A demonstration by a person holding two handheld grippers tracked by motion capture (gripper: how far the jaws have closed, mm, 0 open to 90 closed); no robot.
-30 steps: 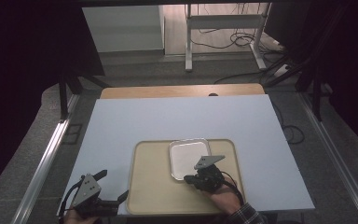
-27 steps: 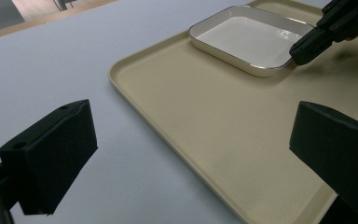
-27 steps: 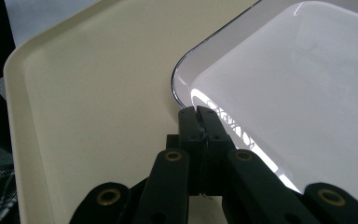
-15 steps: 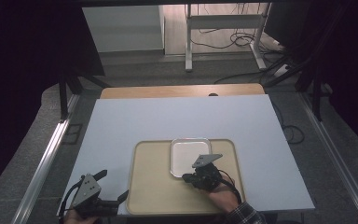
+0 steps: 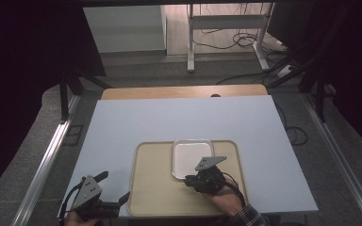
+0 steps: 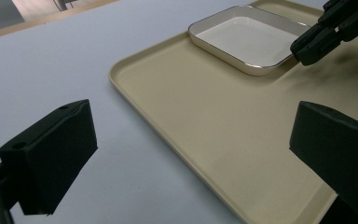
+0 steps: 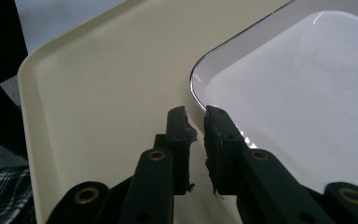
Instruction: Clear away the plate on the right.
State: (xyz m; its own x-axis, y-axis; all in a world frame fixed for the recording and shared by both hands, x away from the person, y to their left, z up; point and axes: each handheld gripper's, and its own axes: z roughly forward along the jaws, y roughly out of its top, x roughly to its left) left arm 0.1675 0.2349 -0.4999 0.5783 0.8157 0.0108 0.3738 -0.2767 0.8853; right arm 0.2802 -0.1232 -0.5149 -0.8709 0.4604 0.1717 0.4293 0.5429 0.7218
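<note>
Starting at our left, the left gripper [image 5: 104,200] rests off the tray's near left corner with its jaws spread wide and nothing between them; in the left gripper view the tray's [image 6: 177,116] left rim runs through the gap between the two black pads, so we judge this hand is waiting, perhaps ready to steady the tray. The tray itself is bare apart from one white dish [image 5: 192,157], which sits in its far half, ahead of the right gripper [image 5: 192,179] and well apart from the left one. The dish [image 7: 303,93] is empty, a shallow square with a thin dark rim. In the right gripper view our jaws stand almost together at the dish's near corner, with the rim line running into the narrow gap between the fingers [image 7: 177,140]; we cannot tell whether they pinch the rim or just sit beside it. As we read it, the work is at the grasp: the dish is not yet lifted, and everything after the grip is left.
</note>
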